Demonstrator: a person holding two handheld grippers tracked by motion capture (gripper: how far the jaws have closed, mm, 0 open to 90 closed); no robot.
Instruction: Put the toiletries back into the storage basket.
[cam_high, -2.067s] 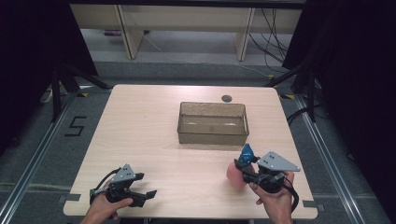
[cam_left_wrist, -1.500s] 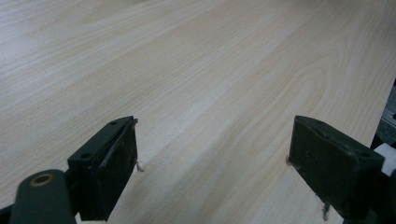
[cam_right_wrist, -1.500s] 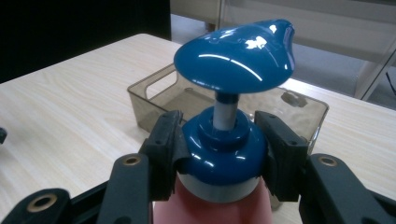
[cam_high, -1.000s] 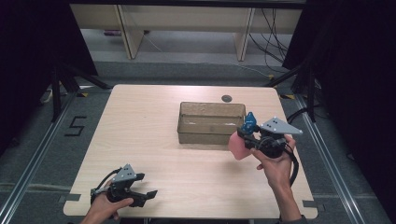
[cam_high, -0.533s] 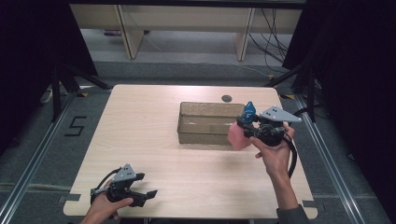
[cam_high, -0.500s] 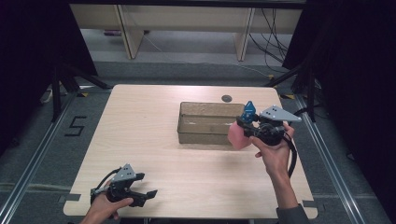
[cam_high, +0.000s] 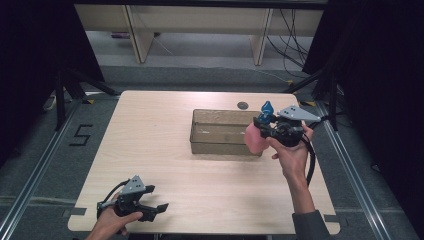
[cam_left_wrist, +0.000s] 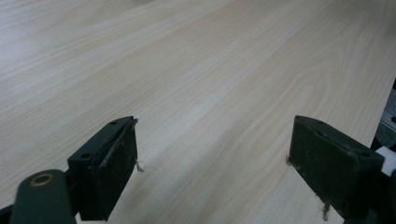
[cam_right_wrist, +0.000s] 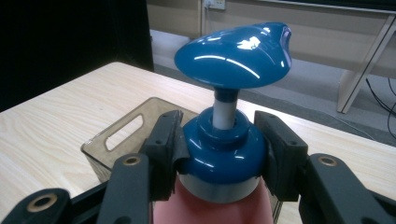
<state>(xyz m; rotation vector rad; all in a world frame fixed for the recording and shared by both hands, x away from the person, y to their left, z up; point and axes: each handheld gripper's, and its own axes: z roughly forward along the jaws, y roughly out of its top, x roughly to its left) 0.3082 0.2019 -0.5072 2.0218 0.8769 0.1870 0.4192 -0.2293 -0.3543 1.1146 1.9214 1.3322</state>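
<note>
the pink pump bottle (cam_high: 256, 138) hangs right of centre in the high view, at the right end of the clear bin (cam_high: 220, 131), likely on its way in. the right gripper (cam_right_wrist: 219, 154) clamps its blue collar, keeping its long axis near upright, pump head up, spout aimed away from the gripper. the left gripper (cam_high: 157, 207), lower left, rests wide open on the table (cam_high: 150, 130), holding nothing.

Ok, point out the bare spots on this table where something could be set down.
Widest: the table left of the bin. Also the strip between the bin and the left gripper. Crowded: the bin's right end, where the right gripper holds the pump bottle.
</note>
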